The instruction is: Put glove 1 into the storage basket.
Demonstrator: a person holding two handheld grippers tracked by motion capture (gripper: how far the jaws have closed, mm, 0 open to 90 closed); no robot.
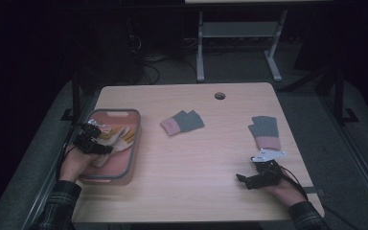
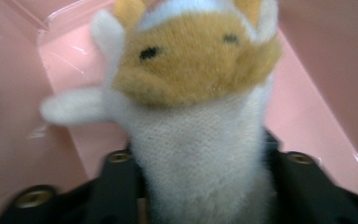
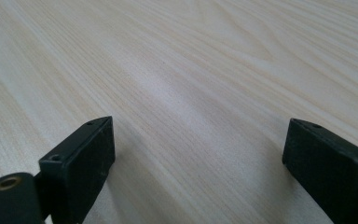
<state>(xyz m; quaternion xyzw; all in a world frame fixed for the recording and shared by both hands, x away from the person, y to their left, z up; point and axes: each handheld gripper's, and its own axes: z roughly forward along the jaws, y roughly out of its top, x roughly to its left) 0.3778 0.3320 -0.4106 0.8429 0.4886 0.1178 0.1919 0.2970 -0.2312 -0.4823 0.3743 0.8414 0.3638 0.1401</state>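
My left gripper view shows a face on the white-and-tan glove (image 2: pixel 191 107) — fuzzy, between my left gripper (image 2: pixel 200 186) jaws, parted.

Left tool (image 1: pixel 92 139) low, jaws parted, right tool (image 1: pixel 249 179) resting, jaws wide

A tray (image 1: pixel 133 143) sits at the bench's (image 1: pixel 196 182) left with a glove (image 1: pixel 115 139) inside; two more gloves lie mid-bench (image 1: pixel 182 122) and right (image 1: pixel 264 130).
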